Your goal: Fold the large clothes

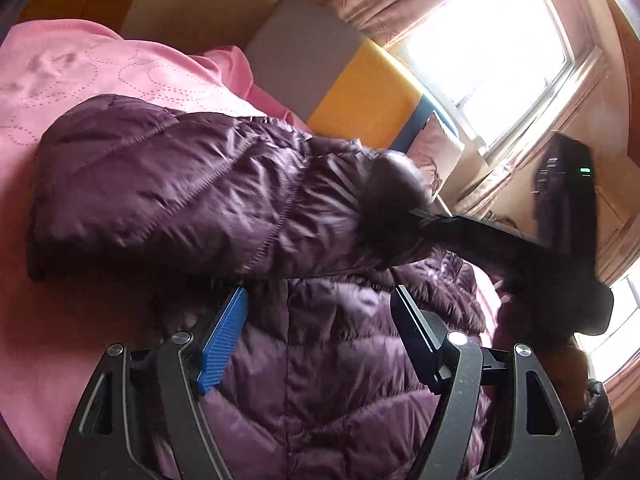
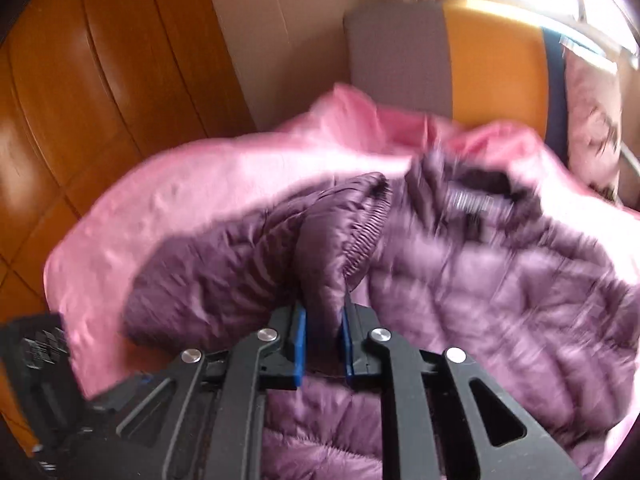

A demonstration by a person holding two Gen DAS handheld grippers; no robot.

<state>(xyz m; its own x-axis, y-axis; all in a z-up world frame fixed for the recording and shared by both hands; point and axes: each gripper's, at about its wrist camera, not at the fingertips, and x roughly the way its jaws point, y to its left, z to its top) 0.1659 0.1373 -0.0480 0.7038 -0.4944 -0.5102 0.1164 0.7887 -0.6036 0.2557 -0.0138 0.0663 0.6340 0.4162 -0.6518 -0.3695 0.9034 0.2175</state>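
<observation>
Left tongs (image 1: 320, 344): apart, hovering over the purple jacket (image 1: 328, 360).
Right tongs (image 2: 324, 344): clamped on the jacket's sleeve (image 2: 332, 248).
Collar (image 2: 472, 196): blurred.
Pink bedspread (image 1: 80, 80): mostly covered.

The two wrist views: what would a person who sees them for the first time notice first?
First comes the shiny purple puffer jacket, spread over the pink bedspread and filling the middle of both views. Next, the right hand-held gripper is shut on a sleeve of the jacket near its elastic cuff, while the left hand-held gripper stands open above the quilted body. Behind the bed, a bright window glares at the upper right.
</observation>
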